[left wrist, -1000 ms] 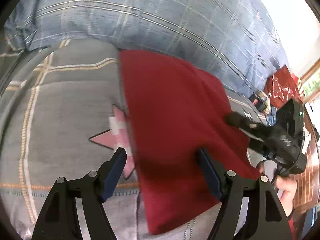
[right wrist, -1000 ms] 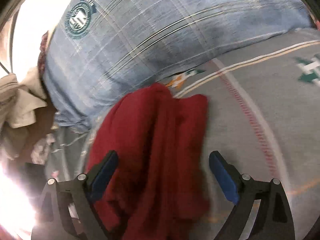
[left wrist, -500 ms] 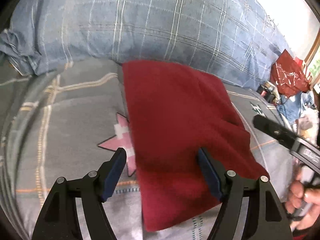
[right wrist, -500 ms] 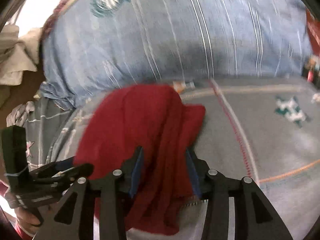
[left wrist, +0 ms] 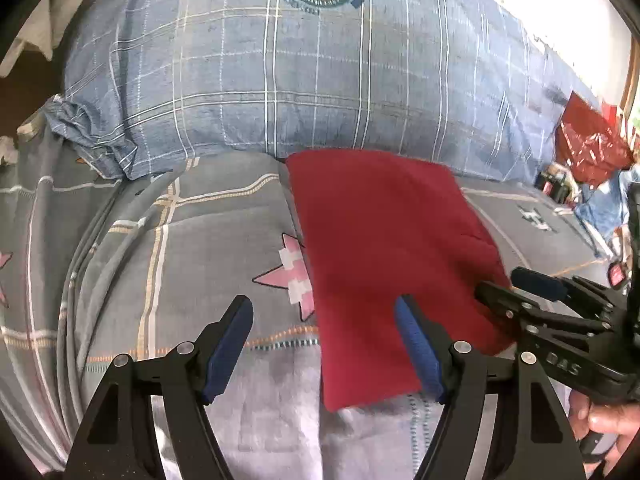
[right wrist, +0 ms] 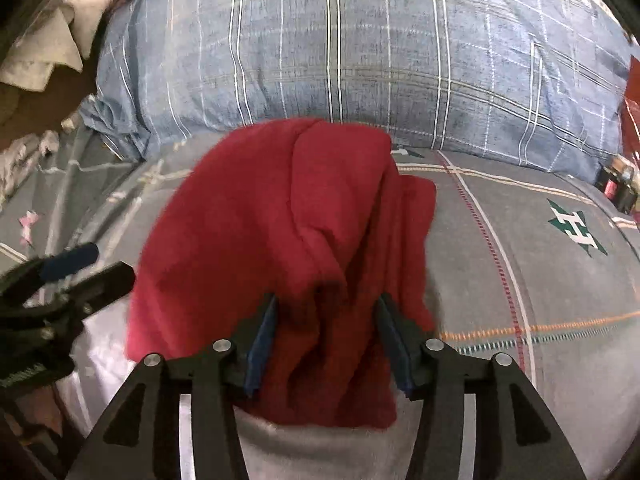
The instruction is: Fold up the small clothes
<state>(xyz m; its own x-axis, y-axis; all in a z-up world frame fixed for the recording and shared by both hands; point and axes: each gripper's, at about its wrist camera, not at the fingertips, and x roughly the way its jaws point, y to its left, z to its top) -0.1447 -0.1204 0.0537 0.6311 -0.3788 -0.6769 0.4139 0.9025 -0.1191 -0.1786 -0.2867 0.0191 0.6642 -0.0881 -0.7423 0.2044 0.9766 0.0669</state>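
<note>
**Red garment on the bed, right gripper bunching its near end**

A bed covered with a grey bedsheet (left wrist: pixel 192 240), crossed by cream and orange lines and printed with pink star shapes, fills both views. Along its far edge lies a large blue plaid pillow (left wrist: pixel 304 80) bearing a round dark-green crest. Beyond the far right corner of the bed a shiny red bag (left wrist: pixel 588 148) sits among blurred clutter, and pale cloths (right wrist: pixel 44 52) hang past the far left corner.

The red garment (left wrist: pixel 384 248) lies on the sheet roughly in the middle of the bed, its far edge reaching the foot of the pillow. Its left side is flat and straight-edged; its right side is rumpled into ridges.

The left gripper (left wrist: pixel 324 344) hovers over the garment's near left corner with its fingers spread wide and nothing between the pads: the right finger sits above the red fabric, the left above bare sheet.

The right gripper (right wrist: pixel 326 340) is at the near right part of the garment. Its jaws have just been opening a little after closing in, and a gathered fold of red fabric stands between the blue pads (right wrist: pixel 262 344), which appear to press it on both sides. A hand (left wrist: pixel 608 424) holds this gripper at the lower right edge of the left view.
</note>
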